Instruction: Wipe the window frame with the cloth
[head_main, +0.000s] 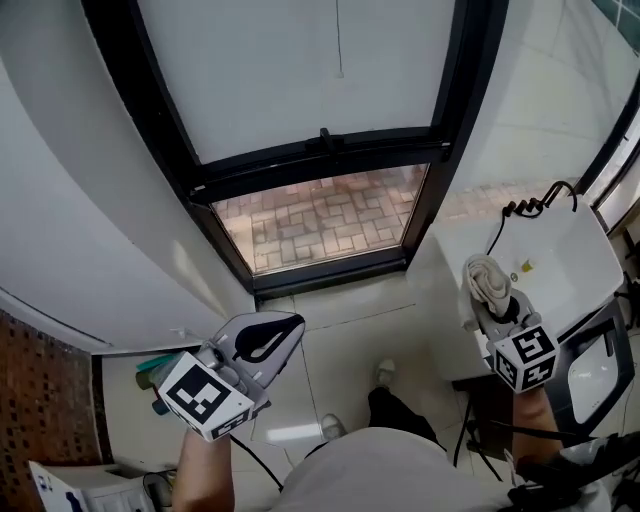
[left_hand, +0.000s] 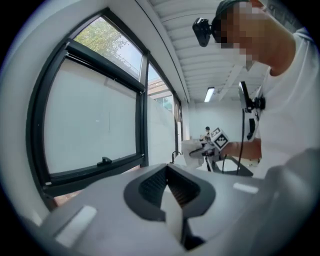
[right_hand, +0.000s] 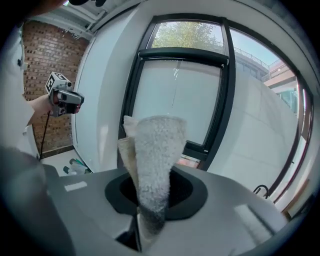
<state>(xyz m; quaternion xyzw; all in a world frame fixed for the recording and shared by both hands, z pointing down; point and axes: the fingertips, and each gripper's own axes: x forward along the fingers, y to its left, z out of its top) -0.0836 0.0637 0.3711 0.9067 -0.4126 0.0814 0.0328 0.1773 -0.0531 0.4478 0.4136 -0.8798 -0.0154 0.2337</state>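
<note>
the black metal window frame (head_main: 330, 150) in front of you borders a milky white frosted pane (head_main: 300, 60). through the clear lower pane (head_main: 320, 225) you see pinkish-brown paving laid in an interlocking brick pattern. the fluffy cream terry cloth (right_hand: 152, 165) in your right gripper (right_hand: 147, 220) darkens to grey near the jaws. that gripper and your left gripper (head_main: 268, 338) are pale grey with black mouths, and each marker cube (head_main: 205, 398) carries black squares on white. the rough brick wall (head_main: 40, 400) at your left is red-brown with pale joints. the glossy floor tiles (head_main: 350, 340) are off-white.
</note>
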